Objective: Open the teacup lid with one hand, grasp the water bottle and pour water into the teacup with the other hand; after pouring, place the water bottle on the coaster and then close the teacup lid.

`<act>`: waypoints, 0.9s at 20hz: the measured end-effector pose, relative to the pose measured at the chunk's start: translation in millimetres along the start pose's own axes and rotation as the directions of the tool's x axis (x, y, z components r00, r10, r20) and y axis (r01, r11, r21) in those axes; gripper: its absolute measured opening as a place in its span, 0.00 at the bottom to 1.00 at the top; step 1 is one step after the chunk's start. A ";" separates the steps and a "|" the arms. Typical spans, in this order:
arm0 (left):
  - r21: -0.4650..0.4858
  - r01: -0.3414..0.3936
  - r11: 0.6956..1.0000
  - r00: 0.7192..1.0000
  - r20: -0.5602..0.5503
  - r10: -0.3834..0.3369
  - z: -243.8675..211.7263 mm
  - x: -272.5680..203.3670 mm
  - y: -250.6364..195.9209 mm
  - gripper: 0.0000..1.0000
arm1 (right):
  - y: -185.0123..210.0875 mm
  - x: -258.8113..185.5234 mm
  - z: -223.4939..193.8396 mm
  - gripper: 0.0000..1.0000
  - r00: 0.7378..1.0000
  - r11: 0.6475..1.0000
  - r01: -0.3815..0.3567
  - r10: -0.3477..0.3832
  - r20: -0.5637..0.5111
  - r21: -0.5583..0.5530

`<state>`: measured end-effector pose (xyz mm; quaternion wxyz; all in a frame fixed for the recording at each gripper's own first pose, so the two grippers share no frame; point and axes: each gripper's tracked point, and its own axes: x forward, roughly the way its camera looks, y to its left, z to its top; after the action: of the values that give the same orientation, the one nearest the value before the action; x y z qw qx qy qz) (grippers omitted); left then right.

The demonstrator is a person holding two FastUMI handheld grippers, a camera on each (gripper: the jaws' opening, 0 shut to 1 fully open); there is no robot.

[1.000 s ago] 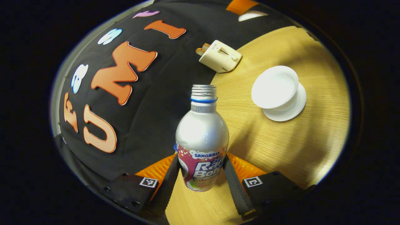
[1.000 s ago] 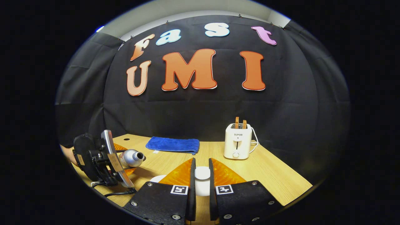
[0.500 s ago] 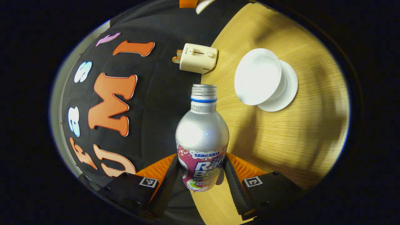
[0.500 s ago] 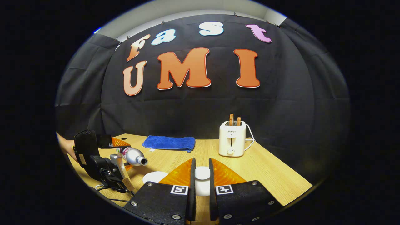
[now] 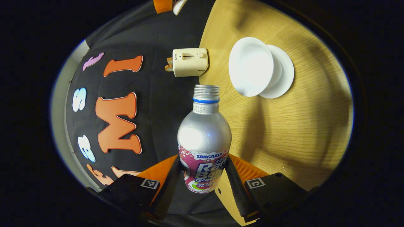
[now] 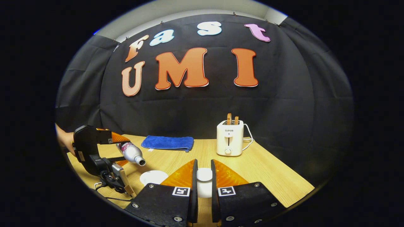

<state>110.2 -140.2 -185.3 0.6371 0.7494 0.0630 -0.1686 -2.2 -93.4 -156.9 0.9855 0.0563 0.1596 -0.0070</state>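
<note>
Left gripper view: left hand-held gripper (image 5: pixel 203 176) grasping tilted water bottle (image 5: pixel 204 135); right hand-held gripper (image 6: pixel 204 179) apparently clamps lid (image 6: pixel 204 174).

Uncapped silver water bottle (image 5: pixel 204 138) tilts mouth-down near the open white teacup (image 5: pixel 251 70).

One bottle (image 5: pixel 204 135), one teacup (image 5: pixel 251 66), one toaster (image 6: pixel 229 138).

Teacup (image 5: pixel 251 66) on saucer (image 5: pixel 282 74) on table (image 5: pixel 293 132), toaster (image 6: pixel 229 138) right of cloth (image 6: pixel 168 142), both behind.
</note>
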 end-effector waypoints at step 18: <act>0.200 -0.107 0.974 0.994 0.030 0.103 -1.3 -5.7 48.2 0.83 | 2.1 -5.4 6.9 0.17 1.000 1.000 -0.001 0.001 0.019 -0.009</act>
<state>120.0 -146.9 -138.2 0.5665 0.8108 -0.0005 -0.1475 -5.1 -92.1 -148.5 0.9873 0.0521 0.1501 -0.0062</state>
